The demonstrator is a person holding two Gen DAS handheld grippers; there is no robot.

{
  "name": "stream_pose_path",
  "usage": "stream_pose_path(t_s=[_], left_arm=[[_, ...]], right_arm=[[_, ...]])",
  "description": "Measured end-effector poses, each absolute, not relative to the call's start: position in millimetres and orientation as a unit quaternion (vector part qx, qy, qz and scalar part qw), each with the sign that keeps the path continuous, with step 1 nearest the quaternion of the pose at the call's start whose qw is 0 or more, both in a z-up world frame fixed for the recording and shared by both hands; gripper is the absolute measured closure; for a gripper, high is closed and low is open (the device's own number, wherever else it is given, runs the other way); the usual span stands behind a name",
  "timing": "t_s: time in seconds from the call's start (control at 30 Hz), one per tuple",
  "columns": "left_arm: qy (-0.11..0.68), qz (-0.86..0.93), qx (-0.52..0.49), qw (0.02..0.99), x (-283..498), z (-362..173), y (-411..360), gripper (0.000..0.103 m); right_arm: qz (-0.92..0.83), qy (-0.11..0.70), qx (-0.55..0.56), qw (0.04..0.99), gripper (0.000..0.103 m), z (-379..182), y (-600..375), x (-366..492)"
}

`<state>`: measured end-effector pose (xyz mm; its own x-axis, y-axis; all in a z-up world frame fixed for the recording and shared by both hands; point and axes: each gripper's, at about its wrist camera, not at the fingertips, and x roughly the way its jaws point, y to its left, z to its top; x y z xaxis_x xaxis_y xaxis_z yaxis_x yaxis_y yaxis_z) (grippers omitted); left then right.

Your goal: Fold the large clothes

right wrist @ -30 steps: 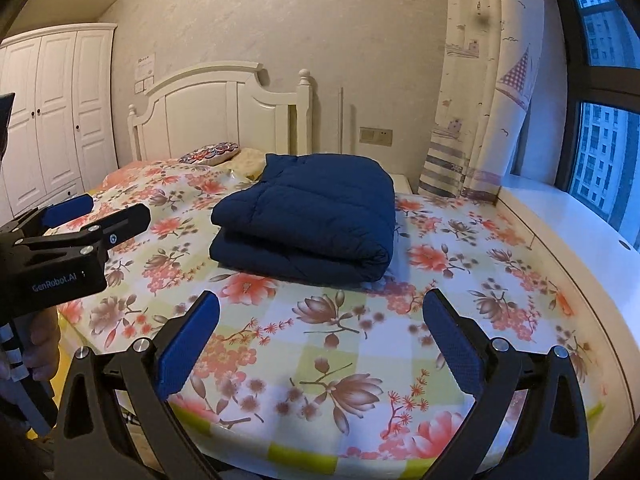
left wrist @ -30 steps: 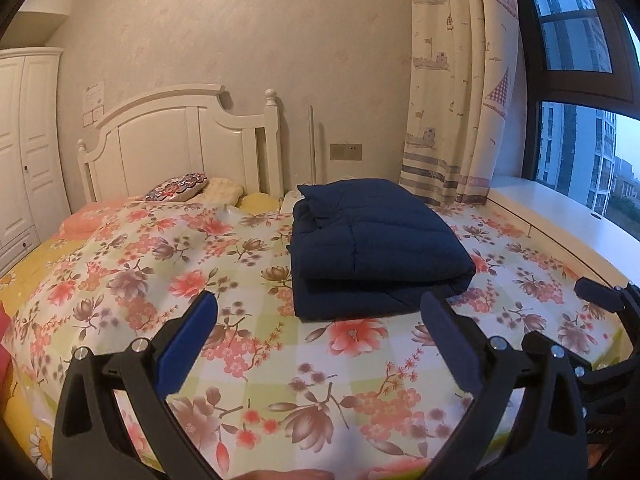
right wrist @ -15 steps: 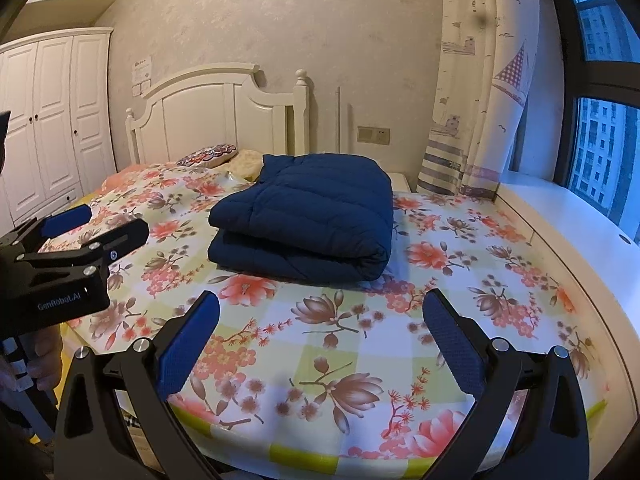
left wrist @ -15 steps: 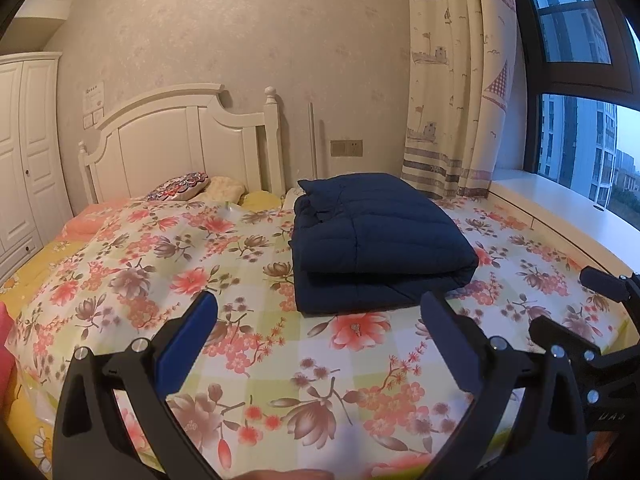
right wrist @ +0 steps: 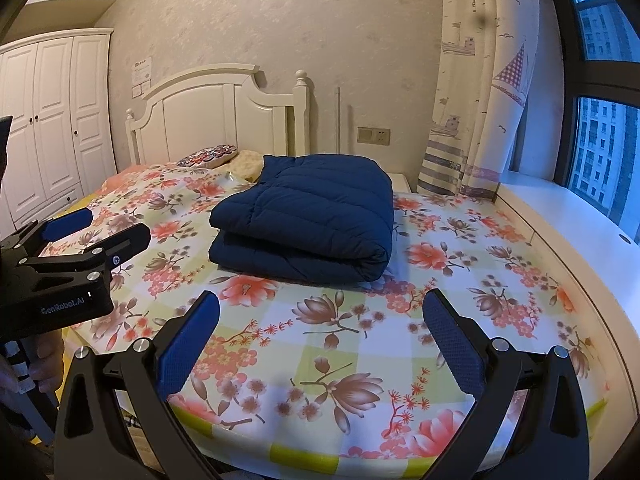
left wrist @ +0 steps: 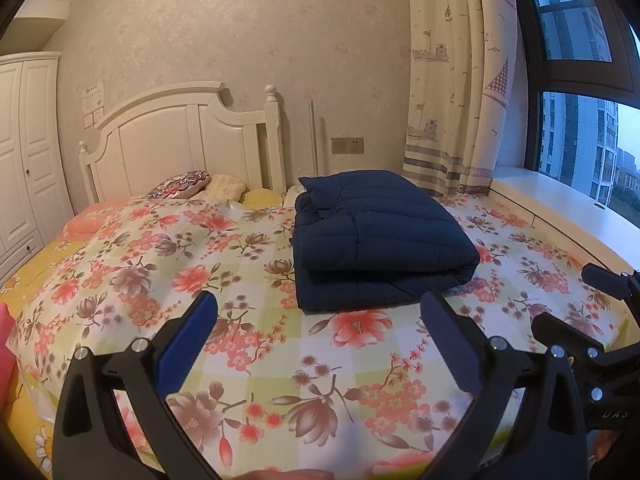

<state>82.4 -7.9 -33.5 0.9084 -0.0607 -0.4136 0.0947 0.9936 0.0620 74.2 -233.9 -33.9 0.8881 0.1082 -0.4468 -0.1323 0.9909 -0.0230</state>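
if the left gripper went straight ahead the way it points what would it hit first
Most likely the folded navy jacket on the bed. The left gripper is open and empty; only floral bedsheet shows between, though depth is unclear.

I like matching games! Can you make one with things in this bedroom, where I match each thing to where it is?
Things:
1. folded navy jacket
2. patterned cushion
3. sailboat curtain
4. wardrobe

Places:
A. far left of the room
B. beside the window
C. middle of the flowery bedspread
D. by the headboard

Pairs: 1-C, 2-D, 3-B, 4-A
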Motion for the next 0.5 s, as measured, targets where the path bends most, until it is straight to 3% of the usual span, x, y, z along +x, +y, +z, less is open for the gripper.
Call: stream_pose_path(t_s=[0.5], left_arm=[[0.21, -0.04, 0.043, 0.976, 82.3, -34.4, -6.6, 0.002]], right_arm=[[0.065, 0.231, -0.025, 0.971, 0.005, -34.1, -234.8, 74.6]])
